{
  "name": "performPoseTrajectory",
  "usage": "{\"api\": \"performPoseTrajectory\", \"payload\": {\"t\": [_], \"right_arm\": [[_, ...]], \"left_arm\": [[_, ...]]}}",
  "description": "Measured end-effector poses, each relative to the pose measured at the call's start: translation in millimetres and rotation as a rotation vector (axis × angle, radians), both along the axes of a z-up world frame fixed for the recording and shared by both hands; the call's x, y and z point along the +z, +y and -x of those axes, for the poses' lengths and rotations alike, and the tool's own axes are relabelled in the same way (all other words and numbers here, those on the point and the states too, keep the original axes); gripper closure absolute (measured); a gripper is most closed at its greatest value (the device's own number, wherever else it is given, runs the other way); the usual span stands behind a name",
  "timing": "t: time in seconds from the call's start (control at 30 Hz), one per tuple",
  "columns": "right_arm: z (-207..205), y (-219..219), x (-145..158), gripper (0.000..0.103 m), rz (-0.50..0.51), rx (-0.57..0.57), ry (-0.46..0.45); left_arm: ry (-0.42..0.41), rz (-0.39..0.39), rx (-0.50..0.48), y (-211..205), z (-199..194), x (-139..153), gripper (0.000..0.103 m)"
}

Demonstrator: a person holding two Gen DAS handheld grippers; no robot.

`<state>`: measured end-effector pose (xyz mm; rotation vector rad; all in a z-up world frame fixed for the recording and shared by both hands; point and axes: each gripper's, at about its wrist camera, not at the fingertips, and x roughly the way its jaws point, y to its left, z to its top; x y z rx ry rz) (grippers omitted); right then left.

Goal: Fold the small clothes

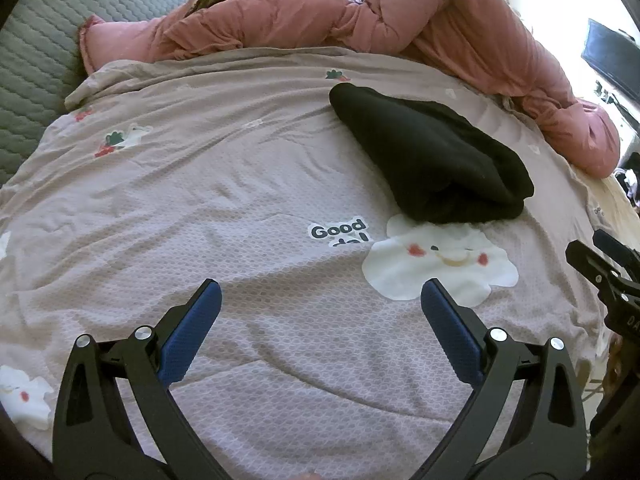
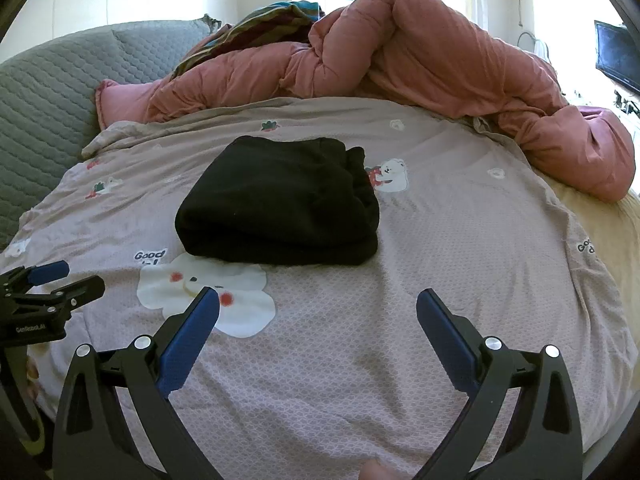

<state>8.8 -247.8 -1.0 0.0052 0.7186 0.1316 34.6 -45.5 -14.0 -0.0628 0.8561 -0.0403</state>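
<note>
While a wide bed fills both views, its pale mauve bedspread [image 1: 248, 184] printed with white cartoon clouds and the words "Good day" lies smooth across most of it. Behind the bedspread a grey quilted headboard [image 1: 44, 40] rises at the left, and a rumpled pink duvet [image 1: 440, 28] is heaped along the far edge, with a striped cloth [image 2: 276, 16] poking out on top of it. On the bedspread, toward the middle and just beyond a large smiling cloud print [image 2: 208, 292], sits a folded black garment [image 2: 280, 208], a thick neat bundle with its folded edge facing the cameras. Nothing touches it. Nearer the cameras, the left tongs [image 1: 320, 300] hang above bare bedspread with their blue-padded fingers spread wide and nothing between them. The right tongs [image 2: 318, 308] are likewise spread apart and empty, just short of the garment, side by side with the left ones
</note>
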Motion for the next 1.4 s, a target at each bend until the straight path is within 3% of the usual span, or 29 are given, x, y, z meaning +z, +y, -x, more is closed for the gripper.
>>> {"api": "performPoseTrajectory", "payload": {"t": [0.8, 1.4], "right_arm": [[3.6, -3.8, 3.8, 0.005, 0.01, -0.019, -0.01], [9.3, -31.2, 1.2, 0.005, 0.027, -0.129, -0.023]], "left_arm": [[-0.009, -0.016, -0.009, -4.3, 1.9, 2.8, 0.009], [0.008, -0.025, 0.003, -3.7, 0.5, 4.4, 0.009]]}}
